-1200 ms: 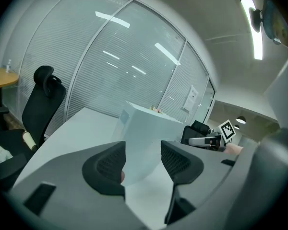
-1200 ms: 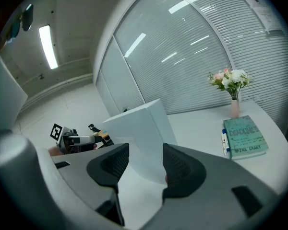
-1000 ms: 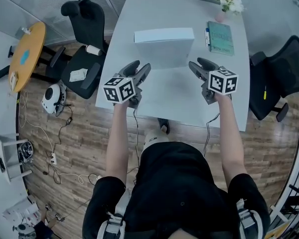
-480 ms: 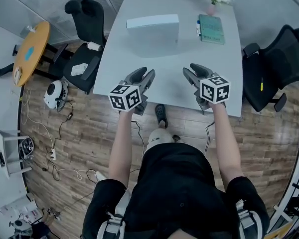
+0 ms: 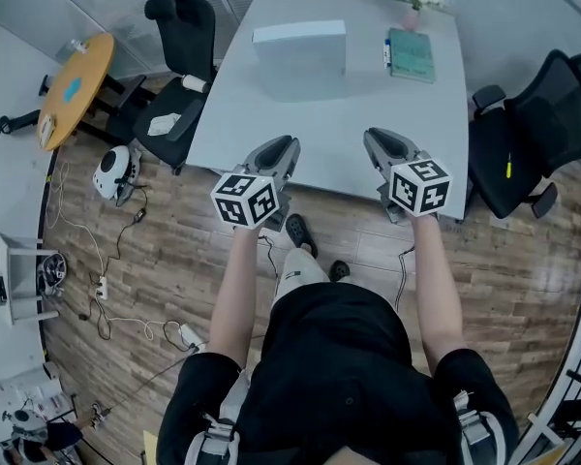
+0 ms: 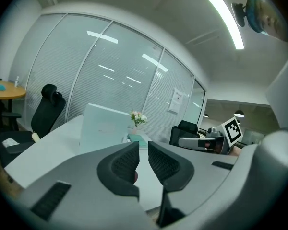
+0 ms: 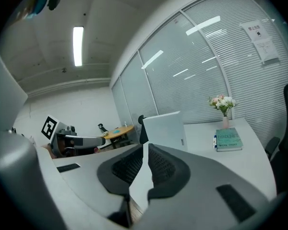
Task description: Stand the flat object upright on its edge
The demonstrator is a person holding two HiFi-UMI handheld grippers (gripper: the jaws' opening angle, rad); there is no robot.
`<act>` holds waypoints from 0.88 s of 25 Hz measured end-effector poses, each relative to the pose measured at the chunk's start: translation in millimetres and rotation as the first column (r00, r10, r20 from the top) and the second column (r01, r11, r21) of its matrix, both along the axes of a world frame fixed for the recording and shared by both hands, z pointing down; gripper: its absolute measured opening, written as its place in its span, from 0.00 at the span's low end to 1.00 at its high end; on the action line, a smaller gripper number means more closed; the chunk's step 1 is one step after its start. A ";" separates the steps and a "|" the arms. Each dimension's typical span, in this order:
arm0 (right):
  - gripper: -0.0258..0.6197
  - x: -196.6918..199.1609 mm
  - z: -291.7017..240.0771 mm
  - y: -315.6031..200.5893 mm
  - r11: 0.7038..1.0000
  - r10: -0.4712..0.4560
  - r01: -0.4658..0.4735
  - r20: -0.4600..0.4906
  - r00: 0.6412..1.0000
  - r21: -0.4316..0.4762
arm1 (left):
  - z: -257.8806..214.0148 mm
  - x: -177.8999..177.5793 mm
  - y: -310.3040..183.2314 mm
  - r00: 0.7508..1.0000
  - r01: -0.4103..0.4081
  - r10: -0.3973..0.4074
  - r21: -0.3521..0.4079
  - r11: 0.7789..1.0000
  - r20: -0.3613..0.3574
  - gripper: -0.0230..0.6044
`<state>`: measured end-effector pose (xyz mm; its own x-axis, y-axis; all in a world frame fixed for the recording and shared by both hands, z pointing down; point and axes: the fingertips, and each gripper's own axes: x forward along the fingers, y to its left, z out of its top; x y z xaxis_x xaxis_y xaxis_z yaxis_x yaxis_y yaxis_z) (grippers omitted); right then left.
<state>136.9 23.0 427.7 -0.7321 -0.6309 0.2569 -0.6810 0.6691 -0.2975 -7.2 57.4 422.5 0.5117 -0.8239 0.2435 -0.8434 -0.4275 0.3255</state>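
The white board (image 5: pixel 300 56) stands upright on its long edge toward the far side of the table (image 5: pixel 368 114), near the green book (image 5: pixel 411 54), so the job looks done. Both tools hang over the table's near edge, well apart from the board, likely so as not to disturb it. The left gripper (image 5: pixel 279 151) has just been closing to a slim gap, the right gripper (image 5: pixel 380 145) until its jaws practically meet; neither holds anything

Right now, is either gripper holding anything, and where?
Nothing. The left gripper and right gripper have just been closing, empty; the box stands upright, untouched.
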 end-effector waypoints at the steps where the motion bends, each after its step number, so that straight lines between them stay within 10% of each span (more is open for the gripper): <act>1: 0.11 -0.3 -5.6 5.1 1.000 -0.001 0.001 0.012 1.000 0.008 | -5.8 -0.4 5.2 1.000 0.006 -0.006 0.012 1.000 0.001 0.15; 22: 0.06 -23.0 -70.3 67.9 0.983 -0.038 0.041 -0.019 0.999 0.178 | -65.6 -19.0 67.3 0.997 0.012 -0.023 0.142 0.990 0.076 0.08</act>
